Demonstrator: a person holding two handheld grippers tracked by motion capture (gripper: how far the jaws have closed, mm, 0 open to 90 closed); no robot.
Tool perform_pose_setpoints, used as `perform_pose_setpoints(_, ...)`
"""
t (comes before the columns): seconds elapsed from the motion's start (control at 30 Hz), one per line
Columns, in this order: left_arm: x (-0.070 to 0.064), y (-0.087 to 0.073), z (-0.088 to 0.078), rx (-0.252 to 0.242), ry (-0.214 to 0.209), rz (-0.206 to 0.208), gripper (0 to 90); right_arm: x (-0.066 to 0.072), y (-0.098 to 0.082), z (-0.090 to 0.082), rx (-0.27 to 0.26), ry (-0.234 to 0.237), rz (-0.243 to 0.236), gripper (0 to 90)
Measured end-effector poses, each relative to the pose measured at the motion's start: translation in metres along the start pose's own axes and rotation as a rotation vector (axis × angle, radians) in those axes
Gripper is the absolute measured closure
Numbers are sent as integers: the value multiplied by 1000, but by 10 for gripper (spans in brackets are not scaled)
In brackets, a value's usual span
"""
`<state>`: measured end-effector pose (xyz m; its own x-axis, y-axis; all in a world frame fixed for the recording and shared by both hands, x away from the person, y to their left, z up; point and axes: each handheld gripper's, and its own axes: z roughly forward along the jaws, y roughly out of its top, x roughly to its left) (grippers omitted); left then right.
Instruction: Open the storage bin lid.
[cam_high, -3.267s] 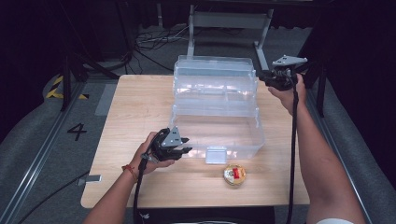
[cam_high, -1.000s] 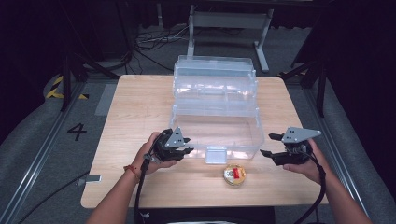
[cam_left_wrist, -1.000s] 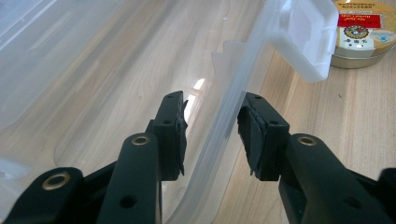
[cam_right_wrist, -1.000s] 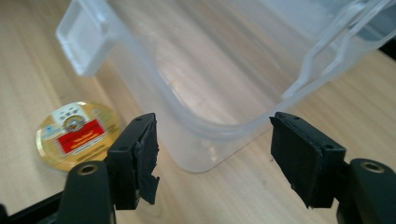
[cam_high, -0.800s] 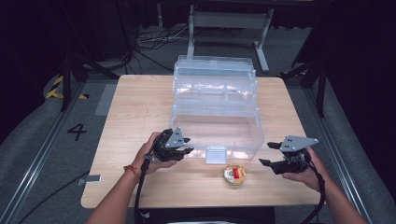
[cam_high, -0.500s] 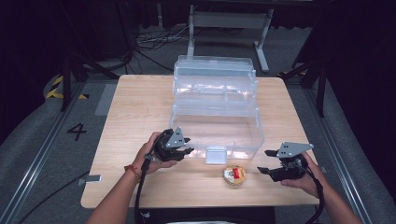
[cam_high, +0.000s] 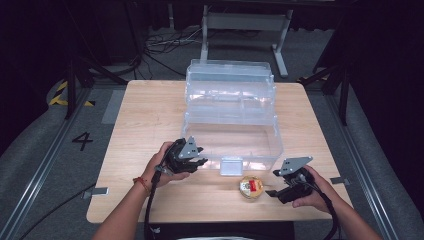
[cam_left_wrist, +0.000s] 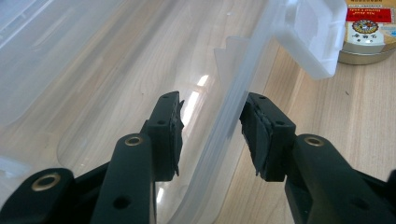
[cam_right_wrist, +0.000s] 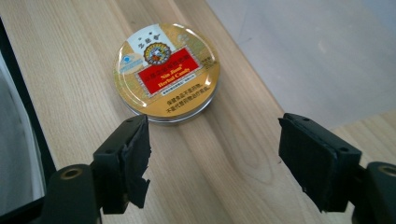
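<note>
A round gold tin (cam_high: 251, 187) with a red label lies flat on the wooden table (cam_high: 145, 115), in front of the open clear plastic box (cam_high: 232, 145). My right gripper (cam_high: 272, 184) is low over the table just right of the tin and points at it. In the right gripper view the tin (cam_right_wrist: 166, 74) lies just beyond my right gripper (cam_right_wrist: 215, 125). Its jaws have just been opening, with nothing between them. My left gripper (cam_high: 200, 161) sits at the box's front left. Its jaws (cam_left_wrist: 212, 100) straddle the clear front wall (cam_left_wrist: 233, 116), with a gap at the inner pad.
The box's tiered trays and raised lid (cam_high: 230, 80) stand behind the front compartment. Its white latch (cam_high: 231, 166) hangs down the front wall, close to the tin. The table's front edge is near my right hand. A metal frame (cam_high: 245, 20) stands behind the table.
My right gripper has come down from the box's upper right corner to the table's front right. It has closed in on the tin from the right. The left gripper has stayed put.
</note>
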<state>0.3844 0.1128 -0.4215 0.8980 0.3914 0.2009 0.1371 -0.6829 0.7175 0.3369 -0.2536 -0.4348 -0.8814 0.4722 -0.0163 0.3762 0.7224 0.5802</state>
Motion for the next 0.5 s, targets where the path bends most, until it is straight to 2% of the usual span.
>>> perform_pose_setpoints(0.03, 0, 0, 0, 1, 0, 0, 583, 2, 4, 5, 21, 17, -1, 237)
perform_pose_setpoints(0.1, 0, 0, 0, 1, 0, 0, 583, 2, 5, 7, 31, 24, 5, 237)
perform_pose_setpoints(0.23, 0, 0, 0, 0, 0, 0, 583, 7, 16, 22, 105, 63, -17, 230)
perform_pose_setpoints(0.4, 0, 0, 0, -2, -2, 1, 584, 13, 27, 33, 147, 72, -48, 219)
perform_pose_setpoints(0.47, 0, 0, 0, -1, 0, 1, 583, 14, 29, 34, 148, 74, -48, 219)
perform_pose_setpoints(0.5, 0, 0, 0, 0, 2, 0, 584, 15, 33, 37, 164, 72, -65, 218)
